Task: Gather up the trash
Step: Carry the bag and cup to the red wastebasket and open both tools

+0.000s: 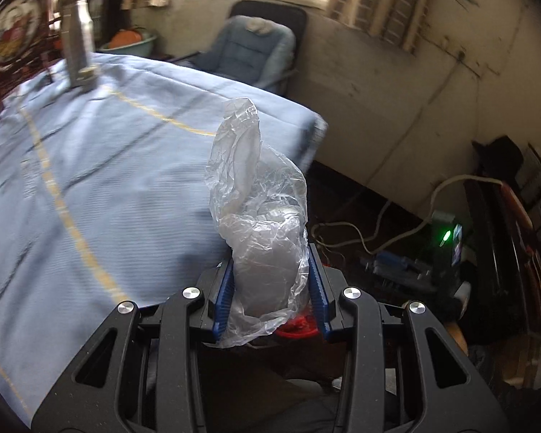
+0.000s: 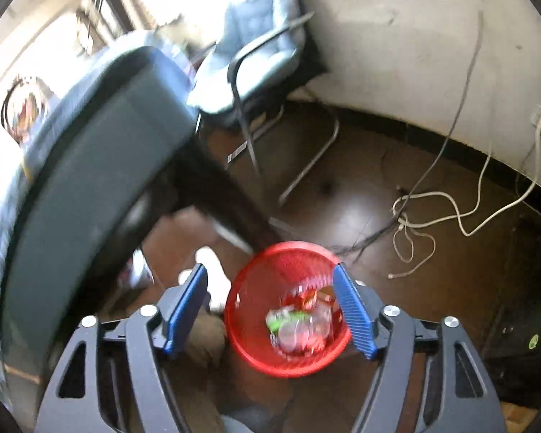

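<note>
the left gripper is clenched on a crumpled clear plastic bag, its blue ribbed pads pressing the lower part while the rest stands up in a thin, wrinkled, translucent plume above the fingers. the bag is held in the air just past the edge of the table, which is covered in a pale blue cloth with yellow and dark stripes; a metal bottle stands at the table's far side. a sliver of red shows below the bag between the pads.

the right gripper hangs released, jaws wide apart, holding nothing, above a red mesh bin on the dark brown floor. the round bin holds blurred wrappers, clear, green and red. the table's rounded corner looms close on the left of this view, motion-blurred. beyond the bin the floor is open up to a padded grey-blue chair on a metal frame, and white cables trail loosely along the stained wall.
</note>
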A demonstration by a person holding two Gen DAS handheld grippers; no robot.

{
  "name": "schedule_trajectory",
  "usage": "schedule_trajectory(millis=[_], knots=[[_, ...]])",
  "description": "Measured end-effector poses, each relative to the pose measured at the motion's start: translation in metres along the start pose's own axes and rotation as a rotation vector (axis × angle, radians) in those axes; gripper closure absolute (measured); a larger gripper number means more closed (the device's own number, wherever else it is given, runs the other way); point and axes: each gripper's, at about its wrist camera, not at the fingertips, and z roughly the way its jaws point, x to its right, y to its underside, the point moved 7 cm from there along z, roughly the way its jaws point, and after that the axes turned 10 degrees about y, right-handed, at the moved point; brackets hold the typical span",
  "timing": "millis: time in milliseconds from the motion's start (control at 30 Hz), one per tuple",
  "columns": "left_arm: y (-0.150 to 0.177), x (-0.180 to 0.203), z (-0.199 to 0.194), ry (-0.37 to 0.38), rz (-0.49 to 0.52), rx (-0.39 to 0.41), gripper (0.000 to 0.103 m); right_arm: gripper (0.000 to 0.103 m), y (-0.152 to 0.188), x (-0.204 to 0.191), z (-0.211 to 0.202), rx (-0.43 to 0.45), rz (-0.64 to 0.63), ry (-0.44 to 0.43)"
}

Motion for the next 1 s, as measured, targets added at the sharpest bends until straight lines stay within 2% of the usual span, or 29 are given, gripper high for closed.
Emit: schedule_trajectory(millis=[233, 367, 567, 667, 733, 867, 1000], knots=[[0.013, 0.042, 0.056, 0.063, 0.078, -0.115, 0.064, 0.029, -0.015, 0.037, -0.022, 0.063, 0.098, -0.015], [0.026, 0.058, 0.097, 0.098, 0.102, -0.204, 0.064, 0.029, -0.011, 0.049, -0.020, 0.060, 0.125, -0.020], [0.050, 0.061, 0.156, 0.098, 0.107, -0.330, 0.062, 0.029, -0.012, 0.060, -0.014, 0.041, 0.139, -0.012], [0.064, 0.049, 0.182, 0.057, 0.075, -0.392, 0.045, 0.029, -0.011, 0.066, -0.007, 0.031, 0.146, -0.002], [0.067, 0.043, 0.189, 0.049, 0.050, -0.405, 0.033, 0.029, -0.010, 0.070, -0.004, 0.027, 0.153, 0.000], [0.064, 0.041, 0.186, 0.072, 0.017, -0.399, 0.025, 0.029, -0.010, 0.071, -0.004, 0.030, 0.159, 0.000], [0.051, 0.043, 0.167, 0.054, 0.039, -0.341, 0.021, 0.029, -0.010, 0.066, -0.007, 0.041, 0.144, -0.005]])
